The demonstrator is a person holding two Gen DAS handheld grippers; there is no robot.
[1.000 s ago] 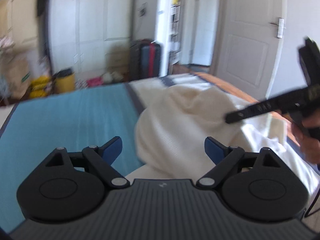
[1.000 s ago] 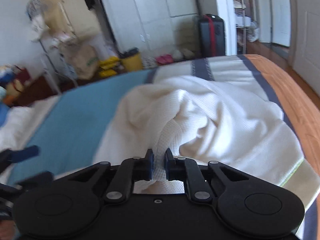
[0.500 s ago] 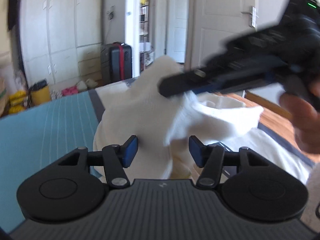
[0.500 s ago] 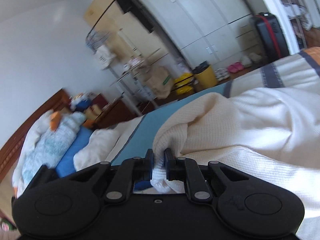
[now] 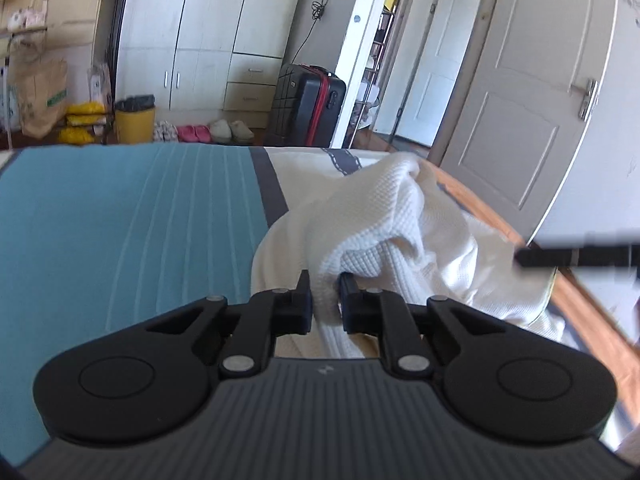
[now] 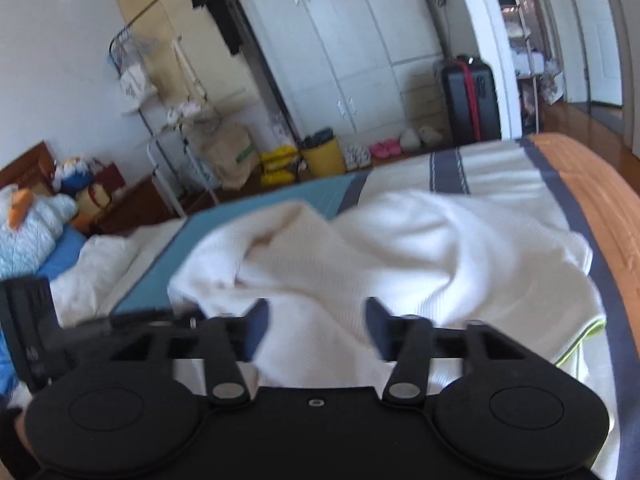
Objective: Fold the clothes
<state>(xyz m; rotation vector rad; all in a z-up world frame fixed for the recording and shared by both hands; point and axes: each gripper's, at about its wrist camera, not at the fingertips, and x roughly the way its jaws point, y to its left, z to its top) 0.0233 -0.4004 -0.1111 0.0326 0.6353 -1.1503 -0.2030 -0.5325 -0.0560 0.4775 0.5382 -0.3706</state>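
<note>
Two claws are mine, and the folding has barely begun. No neat fold shows yet, so nearly all of the job looks left to do. My left claw (image 5: 325, 300) is squeezed tight on a bunched bit of the white cloth (image 5: 384, 216), which puffs up right in front of its fingers (image 5: 301, 300). My right claw (image 6: 316, 326) has its fingers (image 6: 256, 322) spread wide apart with nothing pinched between them; it sits just above the same white cloth (image 6: 420, 248). The cloth lies in a crumpled heap on the bed (image 5: 120, 224), partly on the blue cover and partly on the striped part near the orange edge (image 6: 592, 200).
</note>
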